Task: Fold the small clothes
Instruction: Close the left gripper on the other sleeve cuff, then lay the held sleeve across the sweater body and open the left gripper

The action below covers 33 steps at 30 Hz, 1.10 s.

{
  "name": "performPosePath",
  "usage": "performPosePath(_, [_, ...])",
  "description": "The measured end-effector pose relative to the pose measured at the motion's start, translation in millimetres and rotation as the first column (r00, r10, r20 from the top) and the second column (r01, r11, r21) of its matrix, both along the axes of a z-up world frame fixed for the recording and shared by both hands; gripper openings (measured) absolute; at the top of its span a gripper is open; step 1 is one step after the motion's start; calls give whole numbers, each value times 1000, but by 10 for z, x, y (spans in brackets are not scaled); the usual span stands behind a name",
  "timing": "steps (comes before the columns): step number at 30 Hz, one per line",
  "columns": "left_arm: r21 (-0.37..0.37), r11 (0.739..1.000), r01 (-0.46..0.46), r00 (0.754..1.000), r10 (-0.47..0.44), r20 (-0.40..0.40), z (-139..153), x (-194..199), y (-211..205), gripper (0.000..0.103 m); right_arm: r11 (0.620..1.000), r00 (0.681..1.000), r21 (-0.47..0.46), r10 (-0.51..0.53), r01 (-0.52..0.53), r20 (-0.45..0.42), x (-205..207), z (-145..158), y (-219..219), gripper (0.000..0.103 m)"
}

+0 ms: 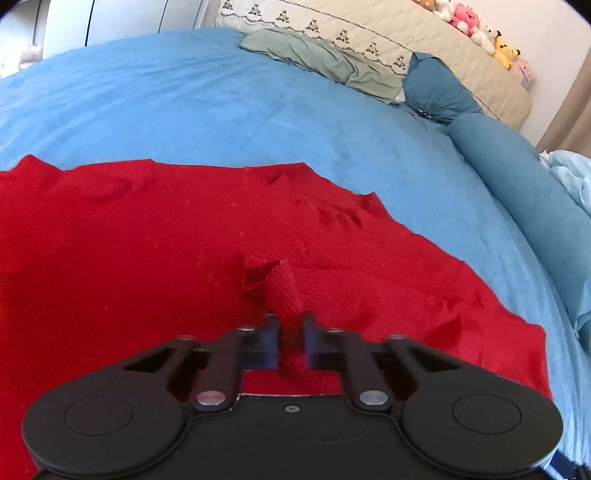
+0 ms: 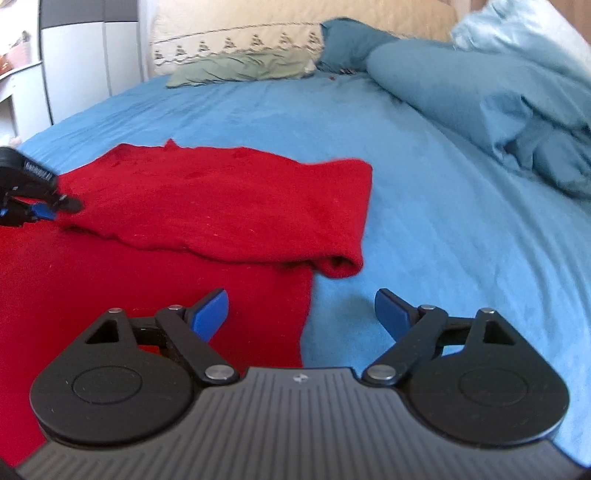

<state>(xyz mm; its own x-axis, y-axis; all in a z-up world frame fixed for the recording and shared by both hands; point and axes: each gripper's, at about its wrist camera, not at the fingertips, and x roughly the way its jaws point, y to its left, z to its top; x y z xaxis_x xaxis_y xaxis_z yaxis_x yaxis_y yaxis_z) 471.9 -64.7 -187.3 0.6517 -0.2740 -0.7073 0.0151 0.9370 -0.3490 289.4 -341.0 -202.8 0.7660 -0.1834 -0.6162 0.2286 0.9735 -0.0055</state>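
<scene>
Sweater [image 2: 207, 206], red knit, flat on blue bedsheet [image 2: 424, 221], lower left of right view; sleeve [image 2: 332, 221] already laid across body, cuff at centre. Left gripper [image 1: 290, 332] nearly closed, pinching ribbed knit ridge, prob. to lift edge for next fold. Right gripper [image 2: 301, 314] spread wide, holds nothing, hovers over sweater's rt edge, prob. ready to grab. Around: green pillow [image 2: 240, 68] upper centre, duvet [image 2: 498, 103] bunched upper right, plush toys [image 1: 476, 26] far corner. All well apart from sweater; nothing blocks fold.

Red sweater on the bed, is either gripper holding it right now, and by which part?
The left gripper pinches a raised fold of the red sweater near its middle. The right gripper is open, holding nothing.
</scene>
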Motion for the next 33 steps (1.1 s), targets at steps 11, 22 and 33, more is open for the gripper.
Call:
performPosePath(11, [31, 993, -113, 956, 100, 275, 795, -75, 557, 9, 997, 998, 24, -68, 68, 2, 470, 25, 1, 103])
performPosePath(22, [85, 982, -168, 977, 155, 144, 155, -126, 1079, 10, 984, 984, -9, -178, 178, -26, 514, -7, -262, 102])
performPosePath(33, [278, 955, -102, 993, 79, 93, 181, -586, 1306, 43, 992, 992, -77, -104, 99, -72, 281, 130, -305, 103])
